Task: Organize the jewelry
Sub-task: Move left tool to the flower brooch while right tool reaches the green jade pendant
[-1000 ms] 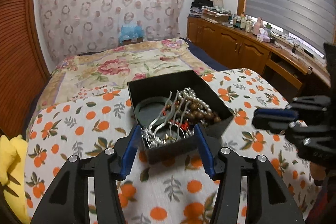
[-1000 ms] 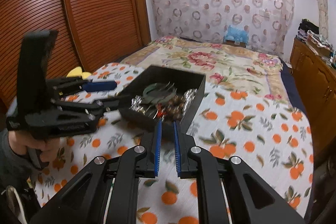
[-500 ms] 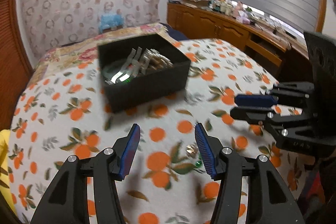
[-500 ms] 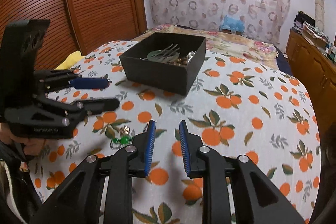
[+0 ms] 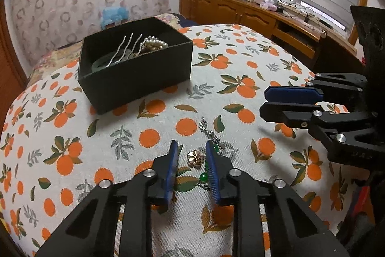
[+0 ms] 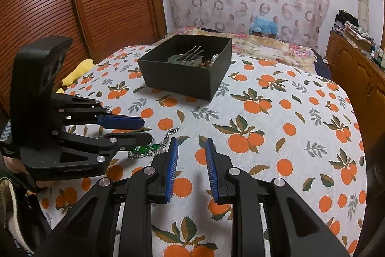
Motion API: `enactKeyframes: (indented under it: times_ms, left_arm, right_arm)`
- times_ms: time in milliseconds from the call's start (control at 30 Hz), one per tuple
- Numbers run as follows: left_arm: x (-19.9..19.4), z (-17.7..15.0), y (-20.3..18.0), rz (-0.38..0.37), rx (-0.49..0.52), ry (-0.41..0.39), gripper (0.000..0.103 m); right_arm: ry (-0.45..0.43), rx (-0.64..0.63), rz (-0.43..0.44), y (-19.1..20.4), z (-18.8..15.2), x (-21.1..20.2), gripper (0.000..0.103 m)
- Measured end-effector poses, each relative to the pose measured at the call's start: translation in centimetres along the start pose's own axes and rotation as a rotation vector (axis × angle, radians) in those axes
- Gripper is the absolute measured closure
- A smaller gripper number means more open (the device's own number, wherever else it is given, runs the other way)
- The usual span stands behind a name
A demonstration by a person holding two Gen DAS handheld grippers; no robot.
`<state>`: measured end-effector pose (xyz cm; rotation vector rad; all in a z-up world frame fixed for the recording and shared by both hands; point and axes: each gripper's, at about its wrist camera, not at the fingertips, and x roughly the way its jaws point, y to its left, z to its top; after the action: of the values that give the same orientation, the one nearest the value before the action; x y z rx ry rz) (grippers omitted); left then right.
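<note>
Left gripper (image 5: 191, 151) jaws just narrowed around a rose-gold flower brooch (image 5: 195, 159), not pressing it, right gripper (image 6: 191, 148) slightly apart, empty, black box (image 5: 134, 78) behind, no legible writing.

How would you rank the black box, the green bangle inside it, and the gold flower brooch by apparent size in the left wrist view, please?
1. Black box, clearly largest.
2. Green bangle, partly hidden by the box wall.
3. Gold flower brooch, smallest, though nearest the camera.
</note>
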<state>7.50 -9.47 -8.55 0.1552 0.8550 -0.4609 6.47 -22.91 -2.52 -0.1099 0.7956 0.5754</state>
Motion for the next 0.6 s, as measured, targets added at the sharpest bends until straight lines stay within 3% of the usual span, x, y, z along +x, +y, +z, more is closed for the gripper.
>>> enactKeyframes:
  times_ms: [267,600]
  left_arm:
    - [0.0,-0.1,0.2,-0.007,0.002,0.0,0.09]
    - [-2.7,-0.7,2.3,0.036,-0.056,-0.059,0.089]
  right_arm:
    - [0.028,-0.017,0.015,1.0,0.1,0.8,0.077]
    - [0.069,-0.023,0.069,3.0,0.1,2.7,0.077]
